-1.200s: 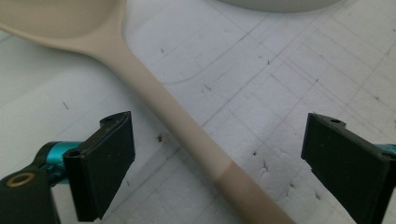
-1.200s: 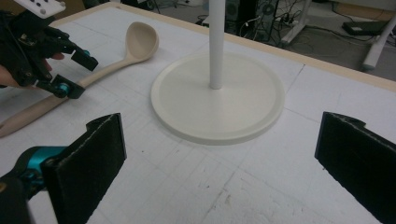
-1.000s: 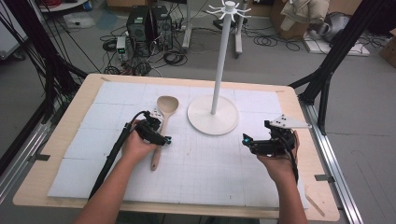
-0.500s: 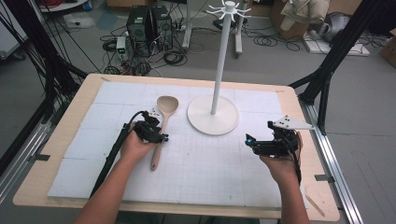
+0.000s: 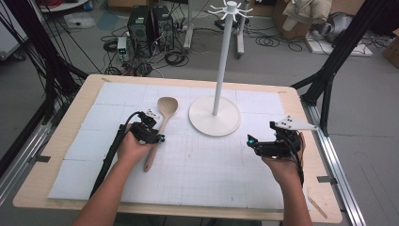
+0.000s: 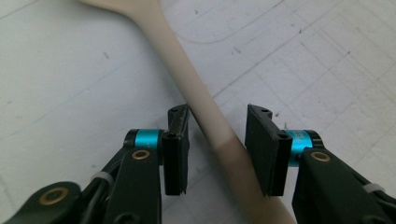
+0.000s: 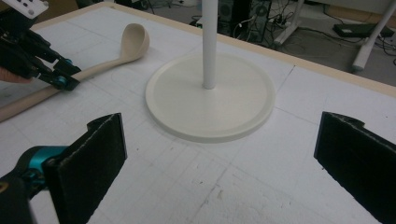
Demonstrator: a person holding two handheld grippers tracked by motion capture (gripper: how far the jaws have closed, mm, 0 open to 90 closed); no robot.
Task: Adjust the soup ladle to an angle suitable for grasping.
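Observation:
A pale wooden spoon (image 5: pixel 165 110) lies on the white mat, its bowl toward the far side. My left gripper (image 5: pixel 153 136) is low over its handle. In the left gripper view the handle (image 6: pixel 182 56) runs slantwise between the two black pads of that gripper (image 6: pixel 217 135). The jaws have just been closing around it and a little room still shows at the sides. My right gripper (image 5: pixel 254 143) hovers at the right, pointing left, wide open (image 7: pixel 219 154) with nothing between its pads. The right gripper view also has the spoon (image 7: pixel 133 39) and the left gripper (image 7: pixel 56 77).
A white stand with a round base (image 5: pixel 214 117) and a tall pole topped by hooks (image 5: pixel 229 9) rises at the middle of the far side, also in the right gripper view (image 7: pixel 210 93). The mat lies on a wooden table (image 5: pixel 301 117). Cables and boxes are on the floor behind.
The left gripper's jaws have drawn in around the spoon handle. Both hands have stayed about where they were, and the spoon has not moved.

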